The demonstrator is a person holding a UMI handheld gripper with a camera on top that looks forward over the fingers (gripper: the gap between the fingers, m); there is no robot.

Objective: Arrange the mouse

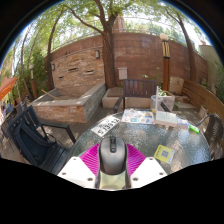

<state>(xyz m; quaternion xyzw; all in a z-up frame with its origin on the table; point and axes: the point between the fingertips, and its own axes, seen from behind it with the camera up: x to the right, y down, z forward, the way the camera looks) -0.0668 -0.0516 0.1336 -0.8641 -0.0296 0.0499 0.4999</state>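
We held the mouse [112, 153] clamped between the gripper [112, 163] pads, above the table [140, 135]. Pickup looked complete; placement on the table remained.

A brick wall [110, 55] and trees [100, 20] stand beyond the table [150, 140].

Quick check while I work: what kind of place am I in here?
Most likely an outdoor patio or courtyard: a brick wall behind, trees overhead, and a glass-topped table scattered with papers. The gripper has its fingers closed on a grey computer mouse.
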